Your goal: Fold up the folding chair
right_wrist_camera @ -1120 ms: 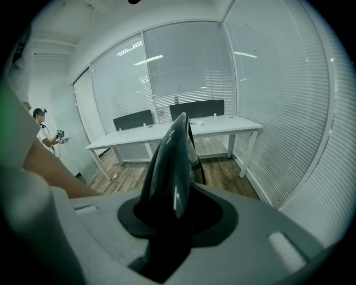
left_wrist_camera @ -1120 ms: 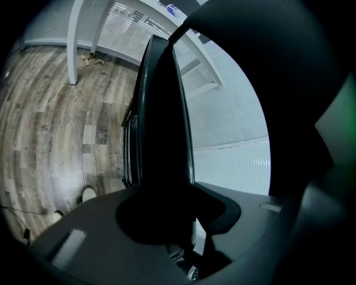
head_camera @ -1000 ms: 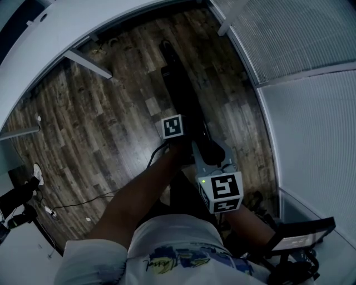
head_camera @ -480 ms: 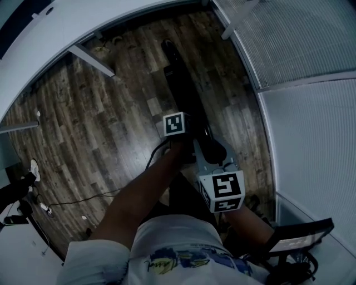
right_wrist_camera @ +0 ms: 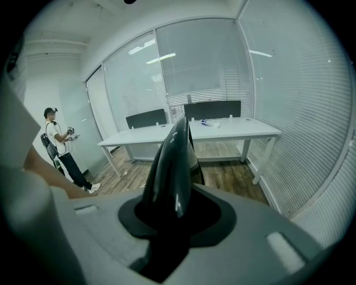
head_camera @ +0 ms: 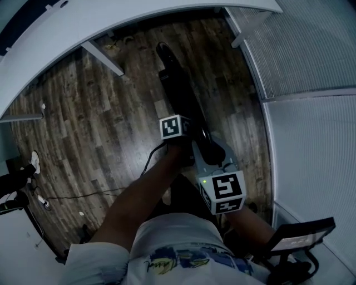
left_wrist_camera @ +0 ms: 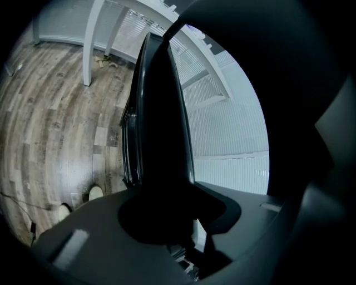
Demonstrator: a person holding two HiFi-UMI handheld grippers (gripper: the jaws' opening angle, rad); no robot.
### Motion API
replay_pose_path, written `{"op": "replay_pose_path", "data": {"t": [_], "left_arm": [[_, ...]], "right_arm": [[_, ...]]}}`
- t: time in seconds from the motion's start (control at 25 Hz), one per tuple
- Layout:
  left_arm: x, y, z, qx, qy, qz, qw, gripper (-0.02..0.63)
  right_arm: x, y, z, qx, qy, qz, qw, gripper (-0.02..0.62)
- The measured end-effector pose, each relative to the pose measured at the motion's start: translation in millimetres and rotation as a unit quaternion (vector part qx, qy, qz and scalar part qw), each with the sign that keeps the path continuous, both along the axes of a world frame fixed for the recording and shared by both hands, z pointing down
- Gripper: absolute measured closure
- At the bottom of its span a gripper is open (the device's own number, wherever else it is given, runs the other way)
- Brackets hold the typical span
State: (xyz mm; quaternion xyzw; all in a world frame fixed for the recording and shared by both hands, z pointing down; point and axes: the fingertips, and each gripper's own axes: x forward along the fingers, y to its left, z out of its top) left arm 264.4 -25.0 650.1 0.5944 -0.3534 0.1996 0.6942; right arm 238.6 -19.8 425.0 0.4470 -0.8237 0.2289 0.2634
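Note:
The folding chair [head_camera: 179, 92] is black and folded flat, and stands as a narrow slab over the wood floor. My left gripper [head_camera: 187, 131] is shut on its upper edge, just right of its marker cube. In the left gripper view the dark chair [left_wrist_camera: 161, 122] fills the gap between the jaws of the left gripper [left_wrist_camera: 167, 209]. My right gripper [head_camera: 208, 148] is shut on the same edge, a little nearer to me. Its jaws have just been closing tighter on the chair. In the right gripper view the glossy chair edge [right_wrist_camera: 173, 161] rises out of the right gripper [right_wrist_camera: 167, 220].
A white table [head_camera: 111, 16] with an angled leg [head_camera: 103, 58] curves across the back. A glass wall with blinds [head_camera: 311, 111] runs down the right. A cable [head_camera: 72, 195] lies on the floor at left. A person [right_wrist_camera: 58, 146] stands by white desks [right_wrist_camera: 222, 131].
Both grippers have carried the folded chair a short way across the floor. The table leg and glass wall have slid rightwards in the head view. Both grips look the same.

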Motion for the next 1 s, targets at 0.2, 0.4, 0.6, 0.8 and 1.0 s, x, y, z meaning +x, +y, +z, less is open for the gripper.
{"op": "replay_pose_path", "data": {"t": [0.2, 0.4, 0.6, 0.8, 1.0], "left_arm": [[-38.2, -5.1, -10.0, -0.001, 0.0, -0.04, 0.9992, 0.471], [-78.5, -23.1, -12.0, 0.018, 0.012, -0.087, 0.996, 0.471], [-126.2, -32.0, -18.9, 0.014, 0.005, -0.13, 0.9915, 0.471], [-172.5, -42.9, -25.2, 0.025, 0.007, -0.16, 0.9868, 0.471], [-225.0, -48.9, -26.4, 0.009, 0.001, -0.197, 0.9803, 0.471]], "right_arm": [[-37.7, -2.7, -10.2, 0.002, -0.003, -0.04, 0.999, 0.5], [-78.9, -11.0, -16.7, 0.003, -0.006, -0.081, 0.997, 0.5], [-123.0, -19.5, -20.4, 0.002, -0.011, -0.126, 0.992, 0.5], [-167.1, -25.3, -26.8, 0.0, -0.014, -0.157, 0.987, 0.5], [-217.9, -35.3, -28.7, -0.004, -0.01, -0.193, 0.981, 0.5]]}}
